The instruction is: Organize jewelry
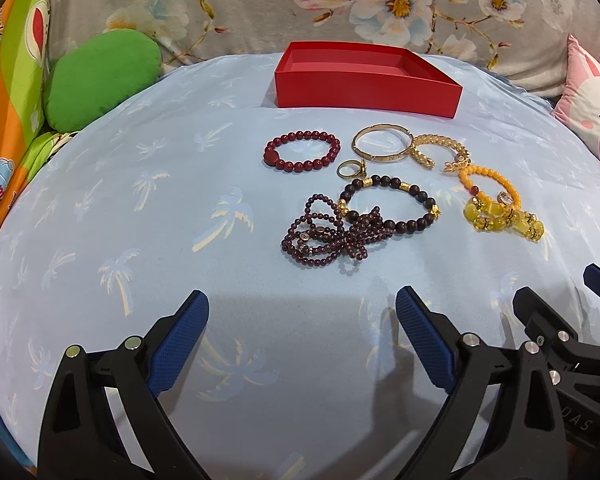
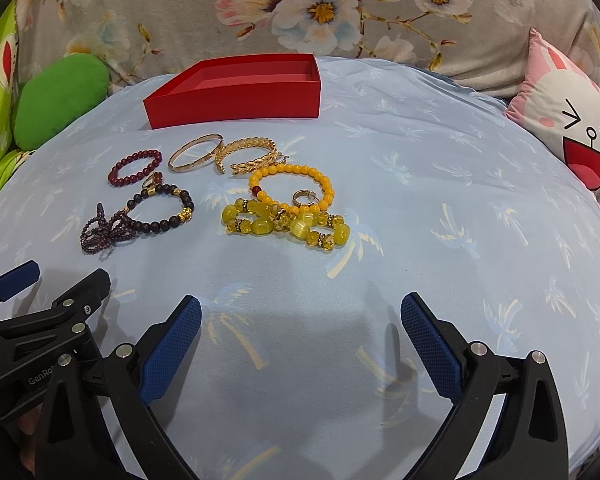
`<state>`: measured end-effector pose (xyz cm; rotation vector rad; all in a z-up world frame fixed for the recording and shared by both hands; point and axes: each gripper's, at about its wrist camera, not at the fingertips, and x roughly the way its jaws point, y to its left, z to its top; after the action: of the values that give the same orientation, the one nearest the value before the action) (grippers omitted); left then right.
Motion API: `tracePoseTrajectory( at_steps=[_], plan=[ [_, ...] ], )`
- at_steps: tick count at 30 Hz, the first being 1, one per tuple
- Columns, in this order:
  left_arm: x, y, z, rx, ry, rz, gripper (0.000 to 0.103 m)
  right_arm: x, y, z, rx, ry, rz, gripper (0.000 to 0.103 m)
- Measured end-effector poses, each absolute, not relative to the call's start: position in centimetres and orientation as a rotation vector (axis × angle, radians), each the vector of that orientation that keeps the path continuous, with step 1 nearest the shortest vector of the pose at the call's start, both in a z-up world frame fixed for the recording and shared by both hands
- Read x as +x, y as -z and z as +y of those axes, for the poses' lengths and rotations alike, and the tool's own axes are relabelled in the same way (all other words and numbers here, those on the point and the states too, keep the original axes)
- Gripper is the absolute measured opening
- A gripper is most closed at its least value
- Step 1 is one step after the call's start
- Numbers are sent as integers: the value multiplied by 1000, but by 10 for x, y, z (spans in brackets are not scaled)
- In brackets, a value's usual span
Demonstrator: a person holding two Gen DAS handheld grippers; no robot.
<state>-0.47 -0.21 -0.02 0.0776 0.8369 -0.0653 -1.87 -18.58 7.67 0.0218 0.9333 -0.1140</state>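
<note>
An empty red box [image 1: 364, 92] [image 2: 236, 108] sits at the far side of a light blue cushion. In front of it lie several pieces of jewelry: a dark red bead bracelet [image 1: 302, 151] [image 2: 135, 167], a gold bangle [image 1: 382, 143] [image 2: 196, 153], a gold leaf cuff [image 1: 440, 153] [image 2: 252, 156], a small gold ring [image 1: 351, 168], a dark bead bracelet [image 1: 392, 208] [image 2: 162, 210], a tangled garnet strand [image 1: 332, 238] [image 2: 104, 230], an orange bead bracelet [image 1: 490, 190] [image 2: 292, 188] and yellow bead bracelets [image 1: 508, 224] [image 2: 286, 226]. My left gripper [image 1: 302, 334] and right gripper [image 2: 300, 334] both stand open and empty, short of the jewelry.
The blue palm-print cushion [image 1: 140, 220] [image 2: 440, 200] rests against a floral fabric backdrop [image 1: 260, 0]. A green pillow [image 1: 100, 80] [image 2: 58, 104] lies at the left, a pink rabbit pillow [image 2: 568, 120] at the right. Each gripper shows at the edge of the other's view.
</note>
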Motion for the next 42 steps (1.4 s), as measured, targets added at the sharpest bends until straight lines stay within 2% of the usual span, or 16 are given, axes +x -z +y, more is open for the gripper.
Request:
tracePoseTrajectory(
  at_steps=[42],
  plan=[
    [-5, -2, -3, 69, 74, 830, 87, -19, -76, -186, 20, 115, 930, 97]
  ],
)
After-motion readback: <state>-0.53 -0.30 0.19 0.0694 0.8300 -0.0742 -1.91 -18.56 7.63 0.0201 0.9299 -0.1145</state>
